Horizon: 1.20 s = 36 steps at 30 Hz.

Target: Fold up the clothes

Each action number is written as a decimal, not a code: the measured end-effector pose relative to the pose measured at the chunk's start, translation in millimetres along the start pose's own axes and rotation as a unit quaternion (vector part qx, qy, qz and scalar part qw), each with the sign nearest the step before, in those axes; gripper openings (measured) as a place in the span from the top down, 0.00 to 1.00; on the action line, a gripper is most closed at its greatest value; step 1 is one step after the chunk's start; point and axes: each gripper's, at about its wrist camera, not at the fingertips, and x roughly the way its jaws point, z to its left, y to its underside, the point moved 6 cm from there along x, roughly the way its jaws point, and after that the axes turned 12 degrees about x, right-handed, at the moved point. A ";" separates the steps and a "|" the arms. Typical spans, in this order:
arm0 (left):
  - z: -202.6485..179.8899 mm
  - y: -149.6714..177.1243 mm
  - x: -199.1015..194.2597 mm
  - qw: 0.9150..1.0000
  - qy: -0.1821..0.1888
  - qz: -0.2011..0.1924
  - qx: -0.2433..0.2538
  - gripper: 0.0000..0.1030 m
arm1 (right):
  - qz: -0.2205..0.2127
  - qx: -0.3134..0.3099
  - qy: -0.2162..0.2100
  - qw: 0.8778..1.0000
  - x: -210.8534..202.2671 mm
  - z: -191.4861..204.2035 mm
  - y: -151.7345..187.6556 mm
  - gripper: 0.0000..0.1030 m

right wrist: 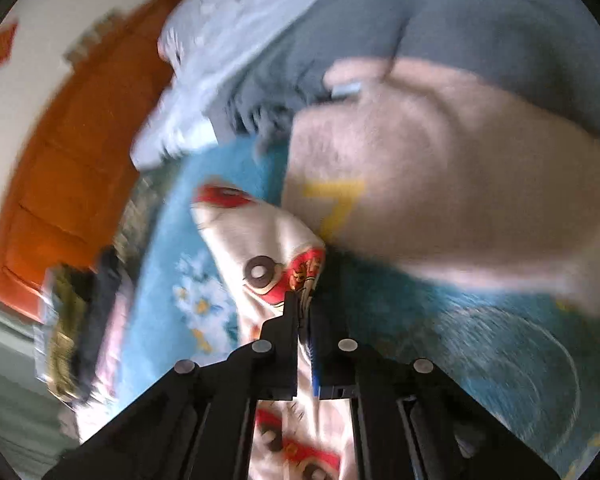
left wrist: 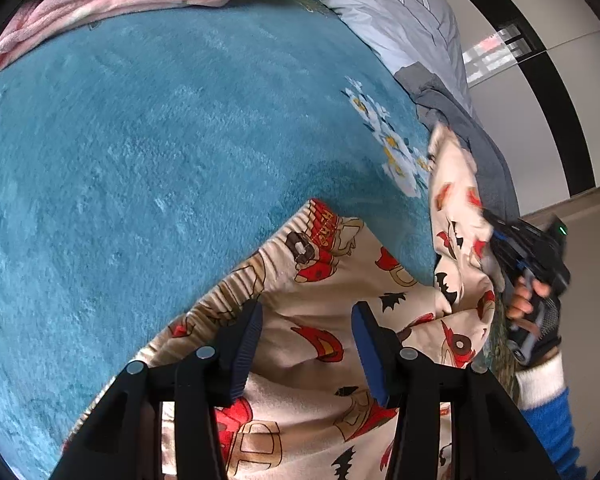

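A cream pair of patterned pants (left wrist: 320,360) with red cars and black bats lies on a blue fleece blanket (left wrist: 160,152). My left gripper (left wrist: 306,344) hovers open just above the pants near their ribbed waistband (left wrist: 236,280), with nothing between its fingers. At the right edge of the left wrist view, a hand holds my right gripper (left wrist: 490,240), shut on a raised part of the pants. In the blurred right wrist view, my right gripper (right wrist: 304,308) is shut on the pants (right wrist: 260,248), which hang over the blanket (right wrist: 460,340).
A pink folded blanket (left wrist: 100,4) lies at the far left. A pale grey duvet (left wrist: 388,12) and a dark grey garment (left wrist: 472,136) lie at the right. A beige garment with a yellow 7 (right wrist: 440,168) lies ahead of the right gripper. An orange cabinet (right wrist: 72,148) stands left.
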 end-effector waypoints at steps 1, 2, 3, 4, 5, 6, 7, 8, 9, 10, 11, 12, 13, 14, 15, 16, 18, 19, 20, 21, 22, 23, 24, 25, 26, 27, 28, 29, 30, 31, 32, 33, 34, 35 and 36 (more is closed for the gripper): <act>0.1 0.8 -0.5 1.000 0.001 0.000 -0.002 0.51 | -0.015 0.005 -0.016 1.000 -19.0 -3.0 0.5 0.96; 0.3 1.6 -1.0 1.000 0.001 0.001 -0.003 0.51 | -0.029 0.011 -0.033 0.999 -38.1 -5.9 0.9 0.96; 0.4 2.3 -1.4 1.000 0.002 0.001 -0.005 0.51 | -0.044 0.015 -0.048 0.998 -57.8 -9.3 1.6 0.96; 0.4 2.8 -1.5 1.000 0.001 0.001 -0.007 0.51 | -0.062 0.017 -0.059 0.996 -81.3 -14.3 3.9 0.96; 0.3 3.2 -1.7 1.000 0.000 0.001 -0.008 0.51 | -0.084 0.018 -0.067 0.994 -109.0 -21.8 8.4 0.96; 0.0 3.6 -1.6 1.000 -0.002 0.001 -0.009 0.51 | -0.103 0.017 -0.067 0.992 -131.1 -28.9 13.4 0.96; -0.8 4.1 -1.3 1.000 -0.005 0.001 -0.008 0.51 | -0.124 0.016 -0.065 0.990 -154.2 -37.1 19.6 0.96; -1.7 4.6 -0.8 1.000 -0.008 0.001 -0.006 0.51 | -0.147 0.016 -0.058 0.987 -179.7 -48.7 29.4 0.96; -2.6 5.1 -0.6 1.000 -0.011 0.001 -0.006 0.50 | -0.167 0.017 -0.050 0.985 -203.2 -60.8 39.7 0.96; -3.2 5.5 -0.6 1.000 -0.013 0.002 -0.005 0.50 | -0.180 0.026 -0.043 0.982 -220.8 -74.4 51.8 0.96; -3.4 5.7 -1.1 1.000 -0.014 0.003 -0.005 0.50 | -0.188 0.034 -0.036 0.981 -234.7 -87.6 63.1 0.96; -3.6 5.6 -1.7 1.000 -0.015 0.005 -0.005 0.49 | -0.186 0.045 -0.027 0.981 -238.0 -99.6 72.3 0.96; -4.0 4.9 -2.7 1.000 -0.015 0.008 -0.005 0.49 | -0.183 0.056 -0.019 0.981 -241.3 -111.6 81.5 0.96; -4.5 4.0 -3.9 1.000 -0.016 0.010 -0.005 0.47 | -0.181 0.067 -0.010 0.981 -244.7 -123.6 90.7 0.96; -5.2 2.6 -5.6 1.000 -0.018 0.010 -0.004 0.45 | -0.178 0.077 -0.002 0.981 -248.1 -135.6 100.0 0.96; -5.8 0.6 -7.1 1.000 -0.020 0.008 -0.002 0.44 | -0.176 0.088 0.007 0.980 -251.5 -147.6 109.3 0.96; -7.6 -5.3 -11.6 1.000 -0.028 0.002 0.004 0.43 | -0.170 0.109 0.024 0.979 -258.3 -171.5 128.0 0.96; -8.4 -8.6 -13.9 0.999 -0.033 -0.002 0.006 0.43 | -0.168 0.120 0.032 0.978 -261.8 -183.4 137.4 0.96; -8.5 -12.7 -15.8 0.999 -0.040 -0.007 0.008 0.42 | -0.165 0.131 0.041 0.977 -265.3 -195.4 146.8 0.96; -8.3 -16.2 -15.8 0.999 -0.048 -0.008 0.010 0.41 | -0.162 0.141 0.050 0.975 -268.7 -207.3 156.2 0.96; -8.1 -19.8 -15.4 0.998 -0.058 -0.009 0.015 0.40 | -0.159 0.149 0.056 0.974 -271.3 -216.3 164.4 0.96; -8.0 -23.7 -13.3 0.997 -0.072 -0.008 0.025 0.40 | -0.156 0.148 0.055 0.975 -271.0 -217.4 168.9 0.96; -7.5 -27.6 -10.5 0.996 -0.085 -0.008 0.036 0.40 | -0.152 0.146 0.055 0.976 -270.7 -218.5 173.4 0.96; -6.0 -31.3 -6.8 0.994 -0.102 -0.006 0.046 0.40 | -0.149 0.143 0.054 0.977 -271.0 -218.3 176.9 0.96; -3.6 -34.4 -2.0 0.991 -0.119 -0.002 0.053 0.40 | -0.146 0.135 0.049 0.979 -272.7 -214.8 177.0 0.96; -1.0 -36.4 3.1 0.990 -0.129 0.003 0.057 0.40 | -0.145 0.127 0.049 0.980 -275.2 -211.8 176.0 0.95; 1.9 -38.4 9.4 0.989 -0.137 0.009 0.060 0.40 | -0.146 0.117 0.050 0.981 -279.6 -207.8 174.7 0.94; 3.9 -39.1 14.3 0.988 -0.141 0.014 0.062 0.40 | -0.148 0.109 0.052 0.982 -283.9 -204.4 173.6 0.94; 5.4 -39.2 19.5 0.987 -0.146 0.021 0.063 0.40 | -0.150 0.100 0.054 0.982 -288.3 -201.0 172.6 0.94; 6.0 -39.5 23.8 0.986 -0.151 0.025 0.066 0.40 | -0.153 0.092 0.056 0.982 -292.8 -197.7 171.2 0.94; 4.0 -40.2 25.7 0.985 -0.157 0.023 0.074 0.39 | -0.158 0.087 0.055 0.982 -297.6 -194.8 169.0 0.94; 1.0 -40.2 26.9 0.984 -0.158 0.022 0.082 0.39 | -0.163 0.081 0.055 0.982 -301.9 -192.0 166.3 0.93; -2.9 -39.7 29.1 0.984 -0.154 0.023 0.088 0.39 | -0.165 0.076 0.054 0.982 -303.5 -188.9 161.1 0.89; -6.8 -38.4 31.5 0.984 -0.150 0.026 0.092 0.39 | -0.162 0.069 0.054 0.983 -301.5 -185.6 153.5 0.83; -10.4 -37.3 33.3 0.983 -0.151 0.027 0.099 0.39 | -0.157 0.065 0.057 0.984 -297.1 -183.3 146.8 0.66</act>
